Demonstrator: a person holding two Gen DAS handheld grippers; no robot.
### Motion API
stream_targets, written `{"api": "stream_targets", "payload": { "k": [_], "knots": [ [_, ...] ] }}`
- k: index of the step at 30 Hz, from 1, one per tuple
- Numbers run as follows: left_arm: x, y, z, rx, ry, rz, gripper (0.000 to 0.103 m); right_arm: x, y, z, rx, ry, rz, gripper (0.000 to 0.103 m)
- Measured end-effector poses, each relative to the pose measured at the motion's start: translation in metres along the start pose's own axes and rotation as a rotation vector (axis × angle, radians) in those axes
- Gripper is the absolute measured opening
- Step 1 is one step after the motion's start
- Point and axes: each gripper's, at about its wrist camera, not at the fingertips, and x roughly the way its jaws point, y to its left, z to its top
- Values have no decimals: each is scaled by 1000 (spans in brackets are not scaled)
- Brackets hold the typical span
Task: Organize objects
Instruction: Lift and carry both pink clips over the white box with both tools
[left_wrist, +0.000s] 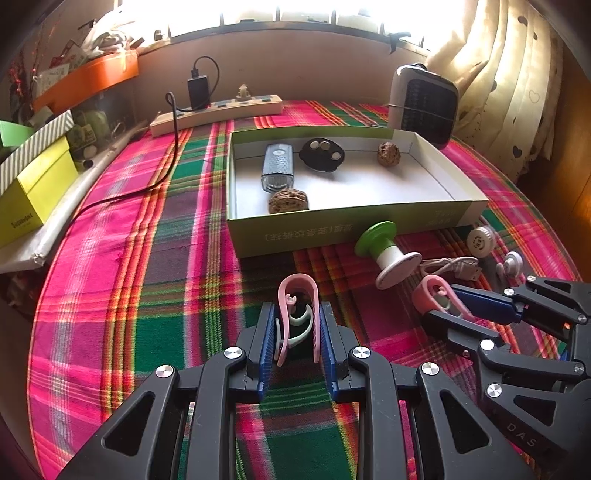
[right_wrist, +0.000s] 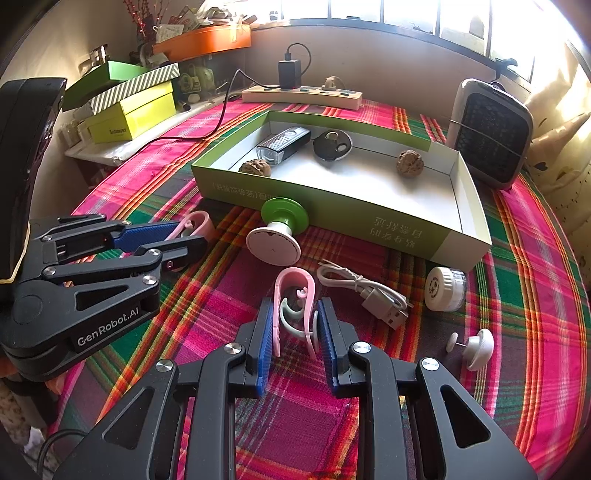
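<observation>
Each hand-held gripper is closed on a pink clip: the left hand-held gripper (left_wrist: 297, 325) holds one pink clip (left_wrist: 297, 314), the right hand-held gripper (right_wrist: 295, 325) the other pink clip (right_wrist: 295, 306). Both clips point lengthwise toward the open box (left_wrist: 332, 225), which lies straight beyond them; the left looks slightly nearer its front wall.

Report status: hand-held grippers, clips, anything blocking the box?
Left hand-held gripper shut on pink clip. Right hand-held gripper shut on second clip. Green spool lies against box.

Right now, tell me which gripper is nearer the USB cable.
Right. The right gripper, shut on a pink clip, sits just left of the USB cable; the left gripper is farther left, past the spool.
</observation>
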Motion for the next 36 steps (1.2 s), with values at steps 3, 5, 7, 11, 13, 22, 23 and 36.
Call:
{"api": "stream_targets", "payload": {
  "k": [3,5,7,11,13,22,23,36],
  "knots": [
    [-3,-4,0,12,-9,1,21,-1,-1,1,4,-7,8,24],
    [-6,-5,0,18,-17,1,21,-5,-3,2,11,-18,8,24],
    [-10,-7,1,26,-31,11,21,-8,-4,2,16,-28,14,24],
    [-17,-11,2,38,-53,12,21,-14,-6,4,21,-41,14,24],
    [-20,-13,3,44,-61,14,21,-17,-8,5,26,-48,15,24],
    [-30,-20,12,72,-96,22,21,-28,-16,11,41,-83,6,24],
    [-31,-21,14,76,-99,22,21,-29,-17,11,42,-87,3,24],
    [-34,-24,40,77,-107,-39,21,-41,-43,31,76,-123,-44,24]
  ]
}}
